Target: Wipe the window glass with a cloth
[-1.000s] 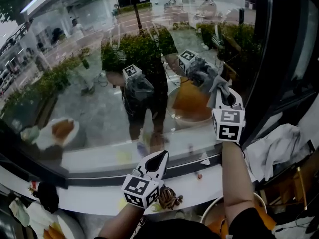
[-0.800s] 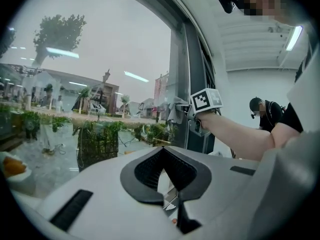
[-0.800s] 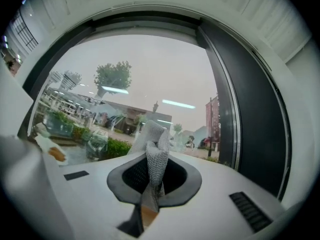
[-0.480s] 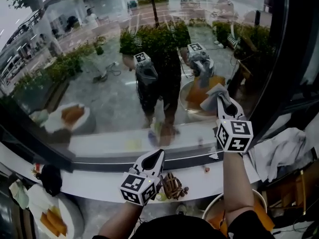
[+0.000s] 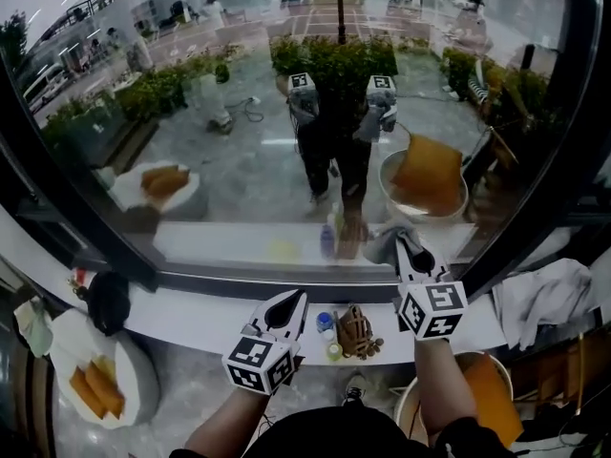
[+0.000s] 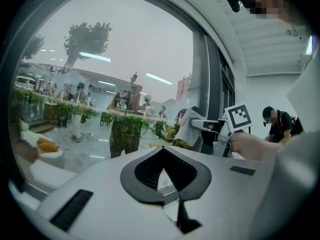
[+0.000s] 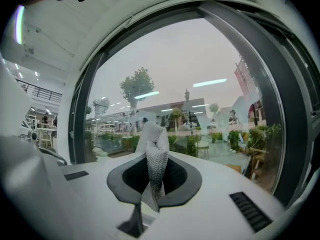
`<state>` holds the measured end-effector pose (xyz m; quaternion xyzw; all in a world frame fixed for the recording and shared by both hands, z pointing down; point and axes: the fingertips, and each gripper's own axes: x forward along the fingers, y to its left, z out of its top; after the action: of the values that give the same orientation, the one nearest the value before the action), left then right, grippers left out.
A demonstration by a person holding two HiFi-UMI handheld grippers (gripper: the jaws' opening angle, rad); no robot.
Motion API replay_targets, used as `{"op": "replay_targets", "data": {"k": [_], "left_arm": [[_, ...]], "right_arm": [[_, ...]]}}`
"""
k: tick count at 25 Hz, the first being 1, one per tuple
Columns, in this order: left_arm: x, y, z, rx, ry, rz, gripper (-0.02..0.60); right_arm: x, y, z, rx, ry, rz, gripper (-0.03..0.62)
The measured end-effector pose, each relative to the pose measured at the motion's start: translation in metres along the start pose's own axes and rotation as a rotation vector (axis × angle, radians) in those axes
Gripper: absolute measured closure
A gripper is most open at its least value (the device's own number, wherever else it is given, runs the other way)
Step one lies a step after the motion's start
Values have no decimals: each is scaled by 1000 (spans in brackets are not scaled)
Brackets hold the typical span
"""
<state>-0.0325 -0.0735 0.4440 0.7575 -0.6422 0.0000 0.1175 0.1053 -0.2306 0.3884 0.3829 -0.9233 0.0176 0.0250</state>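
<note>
The window glass (image 5: 286, 113) fills the upper part of the head view and reflects the person and both grippers. My right gripper (image 5: 406, 244) is shut on a grey cloth (image 5: 384, 243), which it holds low on the pane just above the dark bottom frame (image 5: 239, 280). In the right gripper view the cloth (image 7: 152, 156) stands pinched between the jaws in front of the glass (image 7: 200, 94). My left gripper (image 5: 291, 303) hangs lower, over the white sill (image 5: 191, 318), shut with nothing in it. The left gripper view shows the right gripper (image 6: 200, 124) and cloth (image 6: 187, 126) against the pane.
On the sill lie a brown bundle (image 5: 360, 332) and small bottle caps (image 5: 326, 322). A plate of food (image 5: 95, 389) sits low left beside a dark object (image 5: 107, 301). A white cloth (image 5: 544, 299) lies at the right over an orange bucket (image 5: 492, 389).
My right gripper has slid the cloth down the glass, from mid-height to the bottom edge of the pane. The left gripper has stayed by the sill.
</note>
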Motion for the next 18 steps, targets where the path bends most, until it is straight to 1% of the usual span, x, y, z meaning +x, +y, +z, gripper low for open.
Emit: {"op": "replay_targets", "data": {"k": [3,7,14,18], "left_arm": [[-37,14,-7,9,0,13,574],[-77,24,-17,-14,-3,15,574],[-141,29,-43,-28,11,-11,574],[-163,25,-62,-48,34,-28,574]], "right_arm": [[-12,60,-22,25,38,51,553],[-39,118,-46,46,67,78,553],[-94,186,-68,59,85,62,553],[-119,217,-80,51,101,62,553]]}}
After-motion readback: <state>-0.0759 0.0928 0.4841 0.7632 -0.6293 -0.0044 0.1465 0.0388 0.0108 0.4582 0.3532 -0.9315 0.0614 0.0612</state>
